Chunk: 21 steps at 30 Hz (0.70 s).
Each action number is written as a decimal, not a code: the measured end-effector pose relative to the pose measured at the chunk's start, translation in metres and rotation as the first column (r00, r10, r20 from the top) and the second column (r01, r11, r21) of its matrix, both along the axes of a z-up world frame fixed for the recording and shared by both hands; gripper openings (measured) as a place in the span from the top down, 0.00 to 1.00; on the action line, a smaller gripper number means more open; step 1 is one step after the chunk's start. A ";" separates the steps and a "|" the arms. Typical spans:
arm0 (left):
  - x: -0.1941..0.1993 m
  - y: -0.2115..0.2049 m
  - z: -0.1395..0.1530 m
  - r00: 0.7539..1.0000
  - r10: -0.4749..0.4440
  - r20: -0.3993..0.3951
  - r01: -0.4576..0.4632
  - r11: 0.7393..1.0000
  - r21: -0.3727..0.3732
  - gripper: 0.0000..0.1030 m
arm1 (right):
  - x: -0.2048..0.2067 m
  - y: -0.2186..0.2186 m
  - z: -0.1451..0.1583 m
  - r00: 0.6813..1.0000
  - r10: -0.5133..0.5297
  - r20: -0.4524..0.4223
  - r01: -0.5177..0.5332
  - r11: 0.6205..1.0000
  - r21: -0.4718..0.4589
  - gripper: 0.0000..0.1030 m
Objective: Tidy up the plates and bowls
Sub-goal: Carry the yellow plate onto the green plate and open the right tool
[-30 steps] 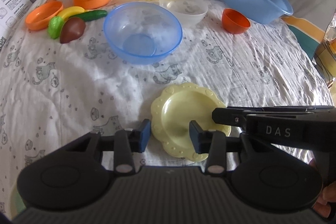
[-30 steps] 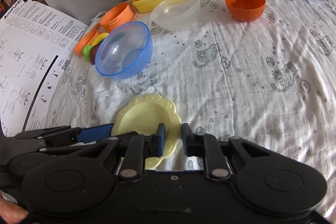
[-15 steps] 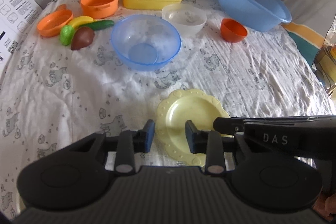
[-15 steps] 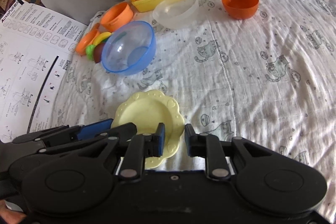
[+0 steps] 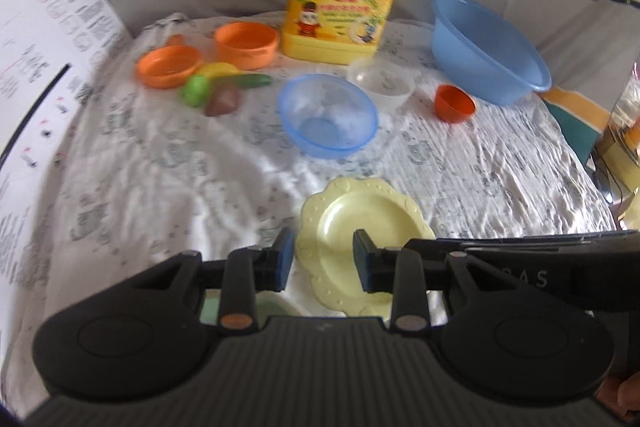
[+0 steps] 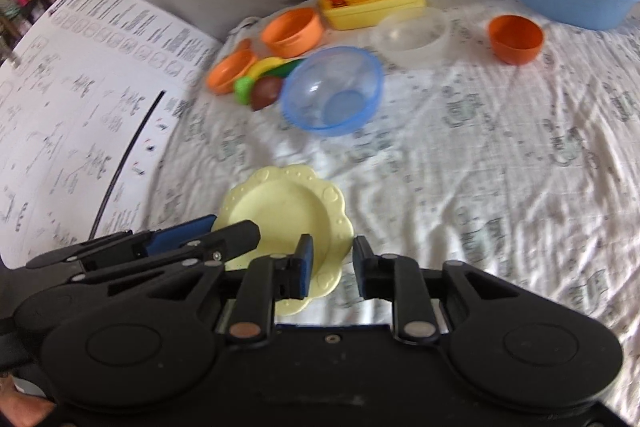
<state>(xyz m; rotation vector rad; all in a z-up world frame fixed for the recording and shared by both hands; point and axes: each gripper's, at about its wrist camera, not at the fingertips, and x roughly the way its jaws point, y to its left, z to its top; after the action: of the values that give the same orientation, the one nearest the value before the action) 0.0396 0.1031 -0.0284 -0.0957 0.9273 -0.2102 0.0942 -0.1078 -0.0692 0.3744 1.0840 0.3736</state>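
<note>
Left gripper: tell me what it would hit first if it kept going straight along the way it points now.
Most likely the yellow plate. The left gripper points steeply down, and the plate lies on the white cloth just ahead of its open jaws; exact depth is unclear.

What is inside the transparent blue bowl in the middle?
The transparent blue bowl holds nothing: its bottom and the patterned cloth show through. Nothing covers its inside.
</note>
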 end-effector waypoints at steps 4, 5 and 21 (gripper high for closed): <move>-0.017 0.026 0.008 0.999 0.035 0.013 -0.035 0.999 -0.004 0.70 | -0.007 0.027 0.009 0.999 0.052 -0.002 -0.052 0.999 0.004 0.78; -0.021 0.032 0.009 0.999 0.044 0.012 -0.044 0.999 -0.004 0.70 | -0.008 0.033 0.010 0.998 0.066 -0.002 -0.066 0.998 0.003 0.78; -0.069 0.092 -0.018 0.990 0.129 -0.054 -0.129 0.992 0.001 0.69 | -0.036 0.113 0.000 0.973 0.219 -0.071 -0.222 0.974 -0.039 0.78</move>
<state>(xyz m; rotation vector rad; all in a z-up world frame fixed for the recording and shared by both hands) -0.0291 0.1952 -0.0469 -0.1636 0.9710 -0.0891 0.0587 0.0048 -0.0689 0.2257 1.2016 0.5352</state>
